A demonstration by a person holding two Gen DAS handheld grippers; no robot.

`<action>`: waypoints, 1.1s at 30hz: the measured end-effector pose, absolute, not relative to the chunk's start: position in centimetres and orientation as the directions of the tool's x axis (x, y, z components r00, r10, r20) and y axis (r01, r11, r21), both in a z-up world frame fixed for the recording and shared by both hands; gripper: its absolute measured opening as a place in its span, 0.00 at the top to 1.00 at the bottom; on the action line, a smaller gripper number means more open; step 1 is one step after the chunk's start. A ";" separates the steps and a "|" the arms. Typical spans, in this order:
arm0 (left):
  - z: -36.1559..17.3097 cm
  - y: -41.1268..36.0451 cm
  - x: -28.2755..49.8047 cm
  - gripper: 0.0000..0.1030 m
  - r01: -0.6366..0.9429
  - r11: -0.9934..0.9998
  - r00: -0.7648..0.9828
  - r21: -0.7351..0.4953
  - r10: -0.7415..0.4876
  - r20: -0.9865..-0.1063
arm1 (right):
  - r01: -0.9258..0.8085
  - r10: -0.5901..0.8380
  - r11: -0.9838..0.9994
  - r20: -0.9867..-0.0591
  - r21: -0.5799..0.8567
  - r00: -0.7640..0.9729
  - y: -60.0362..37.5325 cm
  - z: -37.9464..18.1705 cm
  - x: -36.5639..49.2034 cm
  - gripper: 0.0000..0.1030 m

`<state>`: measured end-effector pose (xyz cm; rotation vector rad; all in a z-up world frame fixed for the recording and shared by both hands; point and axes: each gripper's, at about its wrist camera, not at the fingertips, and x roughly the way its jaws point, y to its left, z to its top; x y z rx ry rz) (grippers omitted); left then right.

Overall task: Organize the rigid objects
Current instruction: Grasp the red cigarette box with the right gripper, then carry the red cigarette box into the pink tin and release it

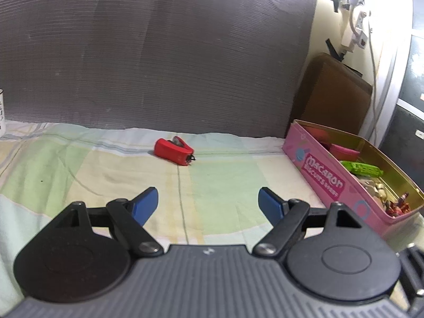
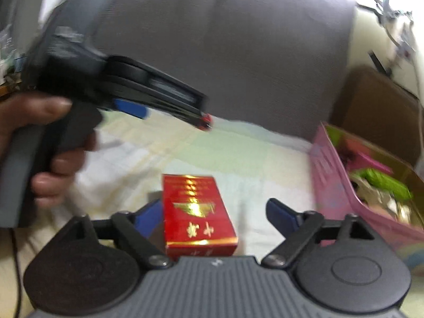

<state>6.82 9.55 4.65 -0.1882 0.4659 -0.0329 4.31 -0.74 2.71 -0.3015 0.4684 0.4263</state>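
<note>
A red stapler (image 1: 174,151) lies on the checked sheet near the grey backrest, well ahead of my open, empty left gripper (image 1: 209,206). A pink Macaron tin (image 1: 328,175) stands at the right, open, with several small items inside. In the right wrist view a red and gold box (image 2: 197,214) lies on the sheet between the open fingers of my right gripper (image 2: 217,218), close to the left finger; the jaws stand apart from it. The tin (image 2: 334,185) is to its right. The hand-held left gripper (image 2: 132,92) hovers at upper left, hiding most of the stapler.
A grey upholstered backrest (image 1: 159,53) rises behind the sheet. A brown case (image 1: 334,92) leans behind the tin. A white mug (image 1: 1,114) is at the far left edge. Cables and a plug (image 1: 355,31) hang on the wall at upper right.
</note>
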 end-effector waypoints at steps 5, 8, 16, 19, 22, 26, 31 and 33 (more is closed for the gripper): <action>4.6 8.7 6.6 0.15 0.037 0.985 0.887 -0.166 -0.109 -0.448 | -0.457 0.365 0.889 -0.595 -0.006 0.717 -2.6 1.8 6.0 0.23; 4.5 8.3 6.6 0.15 0.062 0.985 0.879 -0.163 -0.131 -0.459 | -0.493 0.406 0.870 -0.587 0.014 0.700 -2.3 2.1 5.7 0.44; 3.8 7.4 6.7 0.15 0.129 0.977 0.845 -0.169 -0.198 -0.497 | -0.524 0.397 0.849 -0.573 -0.068 0.717 -3.5 2.3 3.5 0.44; 3.6 6.6 6.5 0.15 0.231 0.957 0.820 -0.177 -0.289 -0.495 | -0.494 0.384 0.868 -0.572 -0.044 0.725 -5.5 2.3 2.6 0.44; 3.4 5.4 5.9 0.15 0.364 0.910 0.766 -0.197 -0.413 -0.492 | -0.467 0.372 0.884 -0.580 -0.016 0.725 -7.5 2.4 1.6 0.44; 3.4 3.3 4.7 0.15 0.475 0.860 0.702 -0.187 -0.499 -0.508 | -0.431 0.348 0.902 -0.576 -0.009 0.740 -9.4 1.8 0.8 0.44; 3.7 1.1 3.5 0.15 0.510 0.816 0.622 -0.272 -0.568 -0.539 | -0.367 0.319 0.930 -0.558 0.027 0.766 -12.4 1.3 -0.8 0.44; 3.4 0.3 3.0 0.15 0.498 0.795 0.576 -0.346 -0.602 -0.553 | -0.353 0.307 0.935 -0.543 0.021 0.781 -13.1 0.9 -1.0 0.40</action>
